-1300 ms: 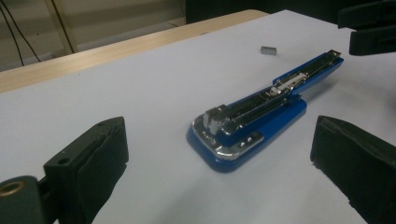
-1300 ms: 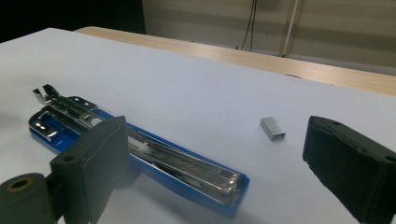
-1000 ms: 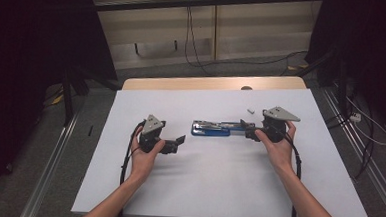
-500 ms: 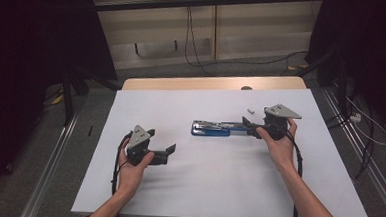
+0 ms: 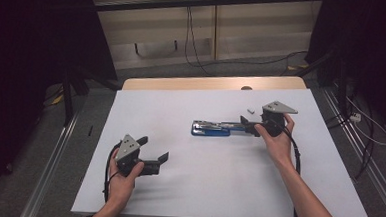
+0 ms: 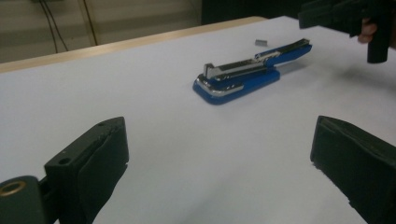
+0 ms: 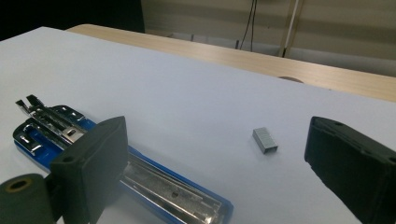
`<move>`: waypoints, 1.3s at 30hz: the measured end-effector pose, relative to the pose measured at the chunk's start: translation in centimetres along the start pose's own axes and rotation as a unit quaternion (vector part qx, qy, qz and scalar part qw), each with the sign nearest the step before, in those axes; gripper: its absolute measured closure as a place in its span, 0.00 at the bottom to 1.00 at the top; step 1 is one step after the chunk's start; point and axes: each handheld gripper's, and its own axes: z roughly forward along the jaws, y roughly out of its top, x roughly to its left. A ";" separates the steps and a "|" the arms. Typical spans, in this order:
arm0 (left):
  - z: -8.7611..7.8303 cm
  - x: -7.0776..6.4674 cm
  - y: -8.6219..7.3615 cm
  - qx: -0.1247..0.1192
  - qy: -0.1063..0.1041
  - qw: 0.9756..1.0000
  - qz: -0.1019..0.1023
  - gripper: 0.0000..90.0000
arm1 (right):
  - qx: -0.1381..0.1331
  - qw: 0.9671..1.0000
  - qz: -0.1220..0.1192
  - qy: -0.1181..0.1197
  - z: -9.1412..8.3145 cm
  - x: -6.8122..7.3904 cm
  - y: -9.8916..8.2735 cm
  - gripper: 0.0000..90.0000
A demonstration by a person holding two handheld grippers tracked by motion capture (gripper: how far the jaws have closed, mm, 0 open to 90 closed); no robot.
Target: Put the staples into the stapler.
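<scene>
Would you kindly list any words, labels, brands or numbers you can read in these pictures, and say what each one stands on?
None can be read.
Blue stapler: no brand or lettering shows on its body or metal parts.
Block of staples: plain metal, no marks.
Left hand-held gripper and right hand-held gripper: no labels show.

Dark stands [image 5: 74,85], floor cables [image 5: 263,61]

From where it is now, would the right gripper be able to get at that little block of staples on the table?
Probably yes. The right gripper is open, and in its own view the staple block lies on bare white table between its jaws and ahead of them, beside the opened blue stapler.
</scene>
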 end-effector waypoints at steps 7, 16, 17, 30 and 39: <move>-0.3 0.1 -0.7 0.006 0.004 1.000 -0.008 0.05 | 0.002 1.000 -0.001 0.015 0.7 -0.6 1.8 0.08; -1.2 0.3 -0.6 -0.013 -0.002 1.000 -0.028 0.05 | 0.030 0.999 -0.008 0.014 2.4 -1.4 2.8 0.10; -1.2 0.2 -0.7 -0.011 -0.001 1.000 -0.026 0.05 | 0.032 0.999 -0.012 0.014 2.5 -1.5 2.9 0.10; -1.4 -0.3 -0.8 -0.003 -0.003 1.000 -0.008 0.05 | 0.068 0.998 -0.009 -0.014 3.9 -4.1 3.4 0.17; -0.8 -0.6 -0.7 0.000 -0.016 1.000 -0.003 0.05 | 0.145 0.989 -0.028 -0.007 5.1 -5.1 4.3 0.12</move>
